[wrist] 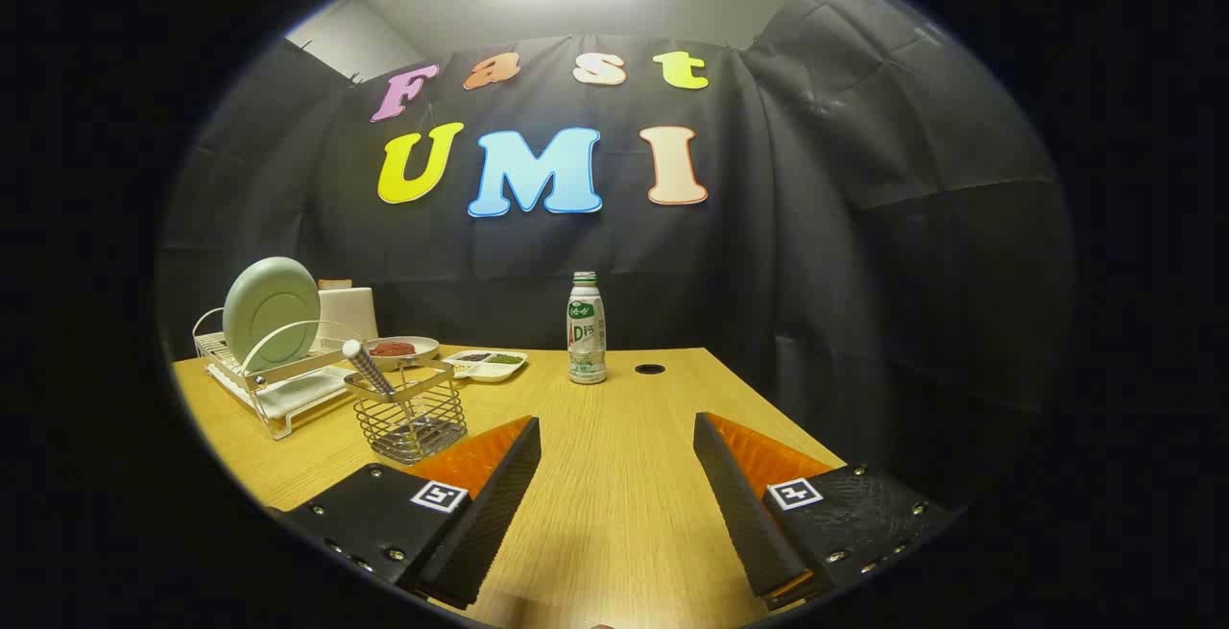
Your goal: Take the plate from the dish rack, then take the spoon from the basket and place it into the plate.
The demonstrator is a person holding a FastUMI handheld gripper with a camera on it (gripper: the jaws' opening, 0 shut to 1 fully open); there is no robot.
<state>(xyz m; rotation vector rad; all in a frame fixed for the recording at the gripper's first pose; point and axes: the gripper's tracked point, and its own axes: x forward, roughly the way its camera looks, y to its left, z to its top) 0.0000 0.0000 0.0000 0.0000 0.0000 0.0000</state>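
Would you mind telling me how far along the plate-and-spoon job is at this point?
Nothing looks done yet. The plate stands upright in the dish rack, and the spoon sits handle-up in the wire basket beside it. The gripper is open over bare table, holding nothing, with both items off ahead to the left of its fingers. Left: lift out the plate, then move the spoon into it.

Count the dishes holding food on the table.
2: a round dish with red food behind the wire basket, and a divided tray beside it, toward the bottle. The dish rack may hide others.
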